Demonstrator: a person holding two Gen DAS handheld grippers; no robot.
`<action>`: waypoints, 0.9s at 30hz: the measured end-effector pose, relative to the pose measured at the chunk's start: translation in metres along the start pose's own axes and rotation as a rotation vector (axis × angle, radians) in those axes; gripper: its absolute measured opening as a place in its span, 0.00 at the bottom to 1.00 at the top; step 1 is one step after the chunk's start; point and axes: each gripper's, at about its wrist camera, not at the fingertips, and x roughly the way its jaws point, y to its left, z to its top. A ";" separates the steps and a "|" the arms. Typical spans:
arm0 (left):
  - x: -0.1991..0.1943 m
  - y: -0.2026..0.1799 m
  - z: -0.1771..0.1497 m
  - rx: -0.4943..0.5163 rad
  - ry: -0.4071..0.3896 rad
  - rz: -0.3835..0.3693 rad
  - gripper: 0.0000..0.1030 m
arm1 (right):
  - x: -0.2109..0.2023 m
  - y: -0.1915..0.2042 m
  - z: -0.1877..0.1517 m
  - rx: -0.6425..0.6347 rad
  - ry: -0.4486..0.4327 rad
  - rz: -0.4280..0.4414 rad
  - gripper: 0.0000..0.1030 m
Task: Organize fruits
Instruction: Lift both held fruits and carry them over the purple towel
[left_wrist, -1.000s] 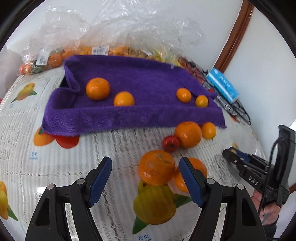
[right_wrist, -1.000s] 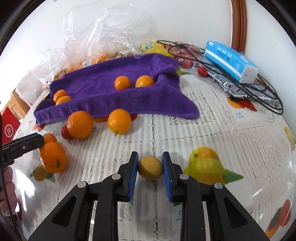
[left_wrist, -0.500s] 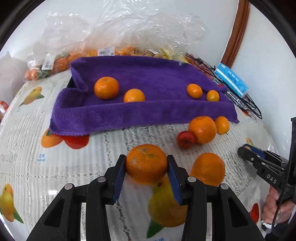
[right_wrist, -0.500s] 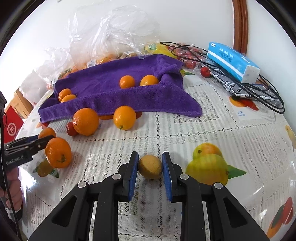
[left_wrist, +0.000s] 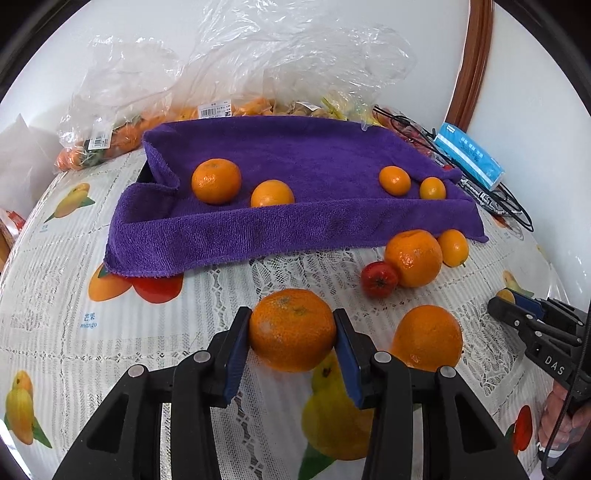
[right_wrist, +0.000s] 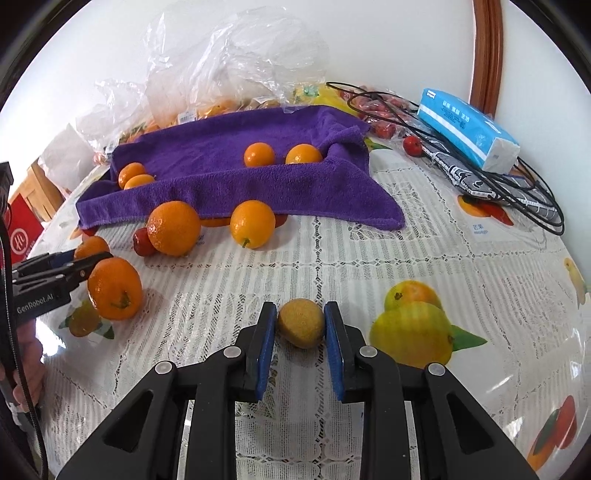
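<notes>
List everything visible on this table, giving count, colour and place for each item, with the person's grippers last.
towel: one, purple, rear of the table
oranges on the towel: four, orange, two left, two right
loose oranges: three, orange, on the tablecloth in front of the towel
small red fruit: one, red, beside a loose orange
plastic bags: several, clear, behind the towel, fruit inside
tissue pack: one, blue and white, right rear
cables: black, by the tissue pack
tablecloth: one, white lace with fruit prints
left gripper: black, blue pads, shut on a large orange
right gripper: black, blue pads, shut on a yellow-brown fruit
</notes>
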 end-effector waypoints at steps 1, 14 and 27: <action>0.000 0.001 0.000 -0.003 -0.001 -0.004 0.40 | 0.000 0.000 0.000 -0.002 0.000 -0.004 0.25; -0.015 0.021 0.007 -0.109 -0.018 -0.074 0.39 | -0.015 0.011 0.019 0.010 -0.052 0.012 0.24; -0.031 0.045 0.063 -0.128 -0.127 0.017 0.39 | -0.015 0.036 0.098 0.023 -0.168 0.068 0.24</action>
